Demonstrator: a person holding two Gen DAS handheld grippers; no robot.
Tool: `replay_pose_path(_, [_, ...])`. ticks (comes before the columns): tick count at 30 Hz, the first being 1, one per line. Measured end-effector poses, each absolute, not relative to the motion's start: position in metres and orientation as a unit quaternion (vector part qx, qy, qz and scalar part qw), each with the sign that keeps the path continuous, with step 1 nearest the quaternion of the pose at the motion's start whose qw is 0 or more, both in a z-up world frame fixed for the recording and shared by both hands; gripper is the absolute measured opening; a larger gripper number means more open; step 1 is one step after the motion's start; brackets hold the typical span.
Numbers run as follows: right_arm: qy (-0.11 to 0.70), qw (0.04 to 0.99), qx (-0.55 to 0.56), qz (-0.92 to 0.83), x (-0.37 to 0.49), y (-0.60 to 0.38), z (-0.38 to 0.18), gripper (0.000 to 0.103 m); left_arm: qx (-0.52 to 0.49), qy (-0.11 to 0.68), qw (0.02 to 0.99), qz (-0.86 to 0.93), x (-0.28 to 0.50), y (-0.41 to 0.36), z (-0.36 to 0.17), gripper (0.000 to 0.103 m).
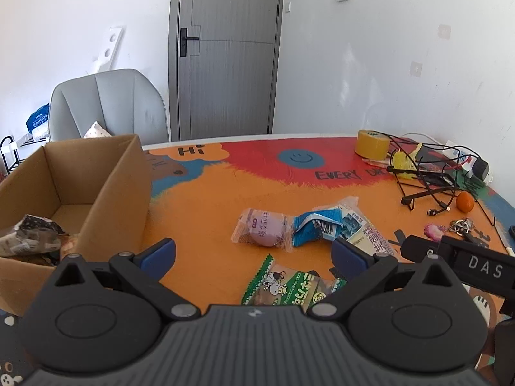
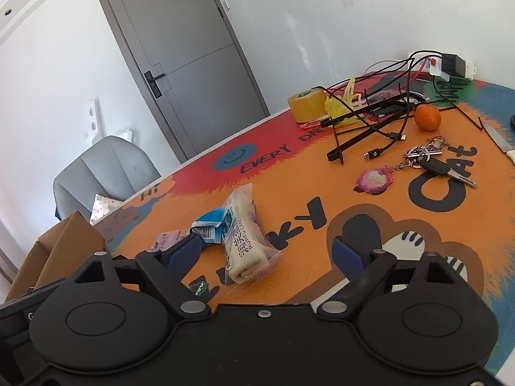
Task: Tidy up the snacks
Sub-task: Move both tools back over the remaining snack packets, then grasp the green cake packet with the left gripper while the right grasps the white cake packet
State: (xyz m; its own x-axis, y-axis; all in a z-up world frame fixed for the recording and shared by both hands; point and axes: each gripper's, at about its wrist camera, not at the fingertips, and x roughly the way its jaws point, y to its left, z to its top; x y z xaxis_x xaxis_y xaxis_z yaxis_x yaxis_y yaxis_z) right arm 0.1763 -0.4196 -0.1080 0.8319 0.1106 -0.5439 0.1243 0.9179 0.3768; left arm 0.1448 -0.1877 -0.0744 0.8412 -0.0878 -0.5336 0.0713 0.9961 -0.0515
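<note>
Several wrapped snacks lie on the orange table mat (image 1: 206,212). They are a purple-filled packet (image 1: 261,231), a crumpled blue packet (image 1: 317,226), a cream cake roll in clear wrap (image 2: 244,241) and a green packet (image 1: 289,288). My left gripper (image 1: 254,254) is open just above the green packet, with nothing between its pads. My right gripper (image 2: 267,255) is open; the cake roll lies on the table between its fingers, nearer the left one, and no pad presses on it. The cardboard box (image 1: 106,173) stands at the left with a crumpled wrapper (image 1: 29,234) inside.
At the far right of the table are a yellow tape roll (image 2: 307,104), tangled black cables (image 2: 370,119), an orange (image 2: 427,117), keys (image 2: 431,160) and a pink keychain (image 2: 373,180). A grey chair (image 1: 109,106) and a door (image 1: 225,54) stand behind the table.
</note>
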Motion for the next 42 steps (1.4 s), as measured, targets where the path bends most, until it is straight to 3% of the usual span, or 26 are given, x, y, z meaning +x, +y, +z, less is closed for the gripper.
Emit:
replay_pose_path(7, [0.31,0.927,0.211,0.007,0.201,-0.419,-0.12,0.062,-0.014,0.299,0.954,-0.031,0.158,-0.189,-0.087,0.102])
replay_pose_path(12, [0.318,0.925,0.209,0.018,0.213,-0.413,-0.124,0.06,-0.018,0.304,0.952,-0.021,0.164,-0.186,-0.09,0.102])
replay_pose_path(14, [0.324,0.922,0.209,0.023,0.217,-0.411,-0.126,0.041,-0.019,0.305,0.952,-0.02,0.166,-0.185,-0.091,0.102])
replay_pose_path(15, [0.33,0.92,0.21,0.022,0.218,-0.412,-0.128,0.037,-0.019,0.306,0.952,-0.019,0.167,-0.185,-0.092,0.102])
replay_pose_path(20, [0.333,0.918,0.213,0.027,0.21,-0.413,-0.126,0.028,-0.016,0.305,0.952,-0.022,0.173,-0.192,-0.093,0.102])
replay_pose_path(34, [0.327,0.918,0.223,-0.025,0.164,-0.442,-0.12,0.027,0.027,0.338,0.94,-0.03,0.169,-0.221,-0.114,0.102])
replay_pose_path(39, [0.314,0.925,0.214,-0.025,0.159,-0.438,-0.115,0.031,0.032,0.336,0.941,-0.027,0.159,-0.214,-0.113,0.102])
replay_pose_path(42, [0.314,0.927,0.205,-0.023,0.16,-0.432,-0.115,0.042,0.024,0.34,0.94,-0.024,0.157,-0.204,-0.113,0.102])
